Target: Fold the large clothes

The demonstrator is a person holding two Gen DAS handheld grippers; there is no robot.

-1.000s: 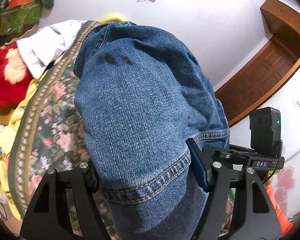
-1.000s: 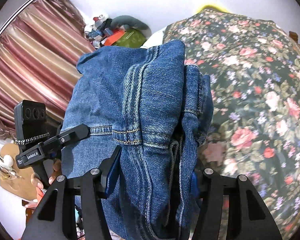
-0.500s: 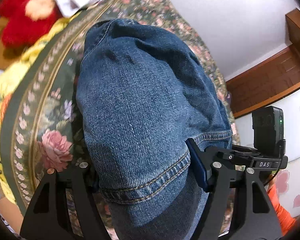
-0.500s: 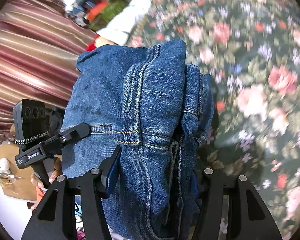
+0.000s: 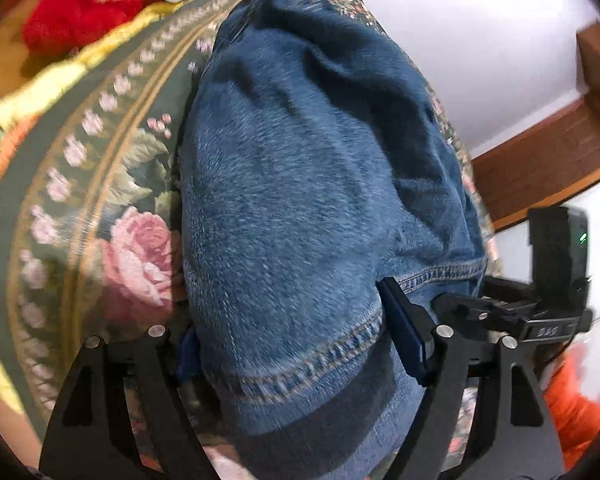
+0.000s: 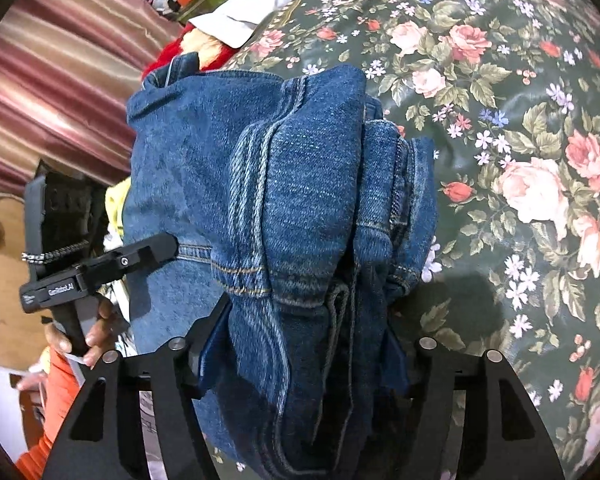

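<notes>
While both jaws clamp, jeans [image 5: 300, 200] over bedspread [image 6: 520, 120]

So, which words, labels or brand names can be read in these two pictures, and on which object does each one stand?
"GenRobot.AI": white print on the black body of the left gripper, seen in the right wrist view.
"DAS": a guess only, a motion-blurred white label on the black body of the right gripper, seen in the left wrist view.
Jeans: no readable tag or print shows.
Floral bedspread: pattern only, no text.

jeans [image 5: 308, 200] motion-blurred, lower end cut off, left claw [image 5: 296, 344] inner pads mostly hidden by denim
</notes>
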